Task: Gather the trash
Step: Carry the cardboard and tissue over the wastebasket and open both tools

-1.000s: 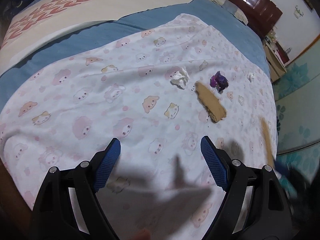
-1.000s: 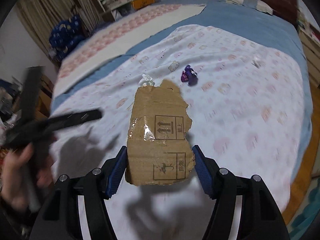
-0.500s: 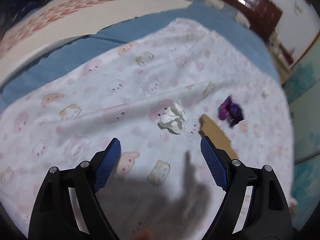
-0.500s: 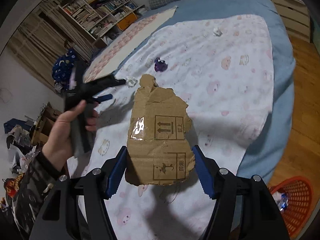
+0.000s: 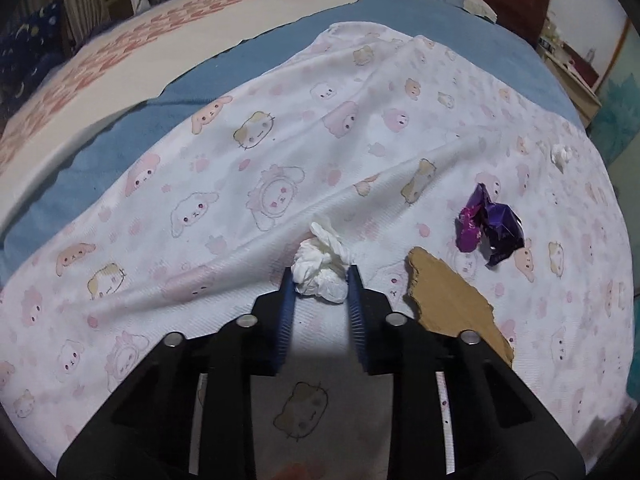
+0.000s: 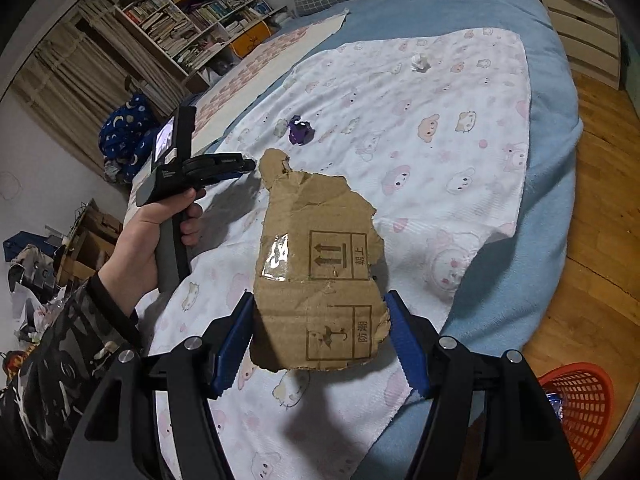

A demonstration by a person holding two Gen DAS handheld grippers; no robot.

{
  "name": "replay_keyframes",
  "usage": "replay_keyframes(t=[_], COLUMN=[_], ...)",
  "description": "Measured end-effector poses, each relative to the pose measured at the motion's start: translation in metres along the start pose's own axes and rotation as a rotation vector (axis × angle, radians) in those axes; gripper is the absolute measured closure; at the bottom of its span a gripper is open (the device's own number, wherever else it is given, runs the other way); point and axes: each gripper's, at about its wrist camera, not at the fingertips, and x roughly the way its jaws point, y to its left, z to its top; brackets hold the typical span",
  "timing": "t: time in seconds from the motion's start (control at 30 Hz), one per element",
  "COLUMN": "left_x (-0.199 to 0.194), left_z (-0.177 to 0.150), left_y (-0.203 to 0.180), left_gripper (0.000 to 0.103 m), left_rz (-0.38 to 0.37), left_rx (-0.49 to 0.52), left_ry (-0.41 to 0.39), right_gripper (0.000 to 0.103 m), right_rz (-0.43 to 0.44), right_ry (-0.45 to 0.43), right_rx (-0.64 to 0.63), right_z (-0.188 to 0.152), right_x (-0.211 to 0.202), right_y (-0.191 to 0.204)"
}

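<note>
The right gripper [image 6: 322, 344] holds a torn piece of cardboard [image 6: 320, 276] upright above the near edge of the printed blanket [image 6: 460, 128], its jaws clamped on the piece's two side edges. That piece is collected but not yet binned. The red basket [image 6: 576, 408] stands on the wooden floor just off the near corner of the bed, to the right, and something blue already lies inside it, too blurred at the frame edge to name.

A little further onto the blanket, the left gripper [image 5: 320, 280], gripped by the person's hand [image 6: 156, 236], has its tips down on the cloth. Its jaws have just been closing, and the crumpled white tissue [image 5: 322, 270] now sits between the blue pads, which press on its sides. The blanket bunches into a fold around the tips, so some cloth may be caught along with the tissue; I cannot tell.

Beyond the tissue, towards the headboard, a purple wrapper [image 5: 490, 230] lies loose on the blanket, untouched. Further still, near the blanket's far right part, a small white scrap [image 5: 562, 155] also waits.

By my judgement the job is about halfway: two pieces are in the grippers and still need carrying to the basket, and two remain on the blanket.
</note>
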Motion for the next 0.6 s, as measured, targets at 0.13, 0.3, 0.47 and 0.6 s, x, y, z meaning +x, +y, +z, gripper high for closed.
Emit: replay_keyframes(t=[0.13,0.3,0.47,0.6], left_x=[-0.015,-0.039,-0.074,-0.101], left_z=[-0.002,-0.001,-0.005,-0.013], left_y=[-0.003,-0.005,0.004,0.019], left_gripper=[0.083,0.083,0.083,0.083], left_rz=[0.016,0.032,0.040,0.057], left_rx=[0.025,0.053,0.038,0.015], left_ry=[-0.033,-0.076,-0.121,-0.141], right_gripper=[0.038,0.038,0.038,0.038], right_rz=[-0.008,-0.015,-0.023,-0.020], right_ry=[-0.008,-0.015,-0.016,-0.015], right_rx=[-0.002,-0.005,-0.021,-0.038], right_z=[-0.002,-0.002,-0.003,-0.004], right_x=[-0.007,-0.008,-0.008,-0.006], right_y=[-0.002,-0.001,0.005,0.012])
